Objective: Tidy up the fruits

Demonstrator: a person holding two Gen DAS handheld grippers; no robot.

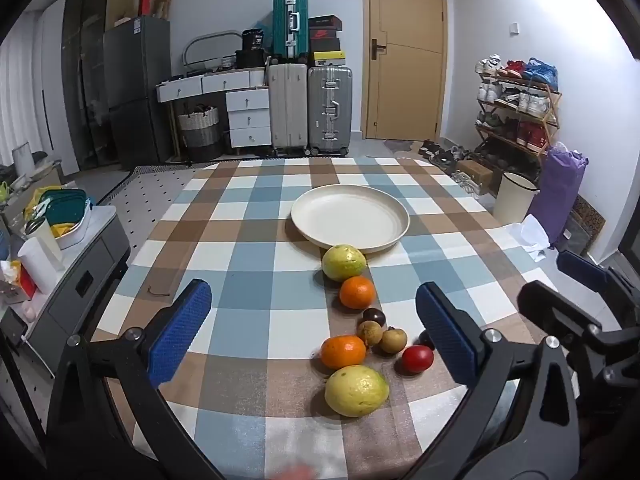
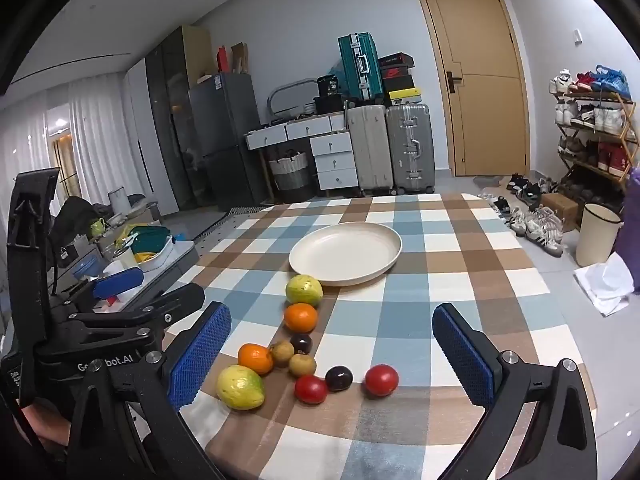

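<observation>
Fruits [image 2: 304,344] lie in a cluster at lower centre of the checkered desk [image 2: 460,272], below the empty plate [image 2: 345,254]. Left gripper [image 1: 314,334] and right gripper [image 2: 332,354] are both released, holding nothing.

Dark fruit [image 1: 426,338] half hidden behind left claw's right finger [image 1: 448,340].

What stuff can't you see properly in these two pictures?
- Left wrist view: the second small red round fruit is hidden behind the left claw's blue finger pad; only a dark plum's edge peeks out.
- Right wrist view: the left claw's far side is cut off.
- Both views: the small brown round fruits are too small to name.
</observation>
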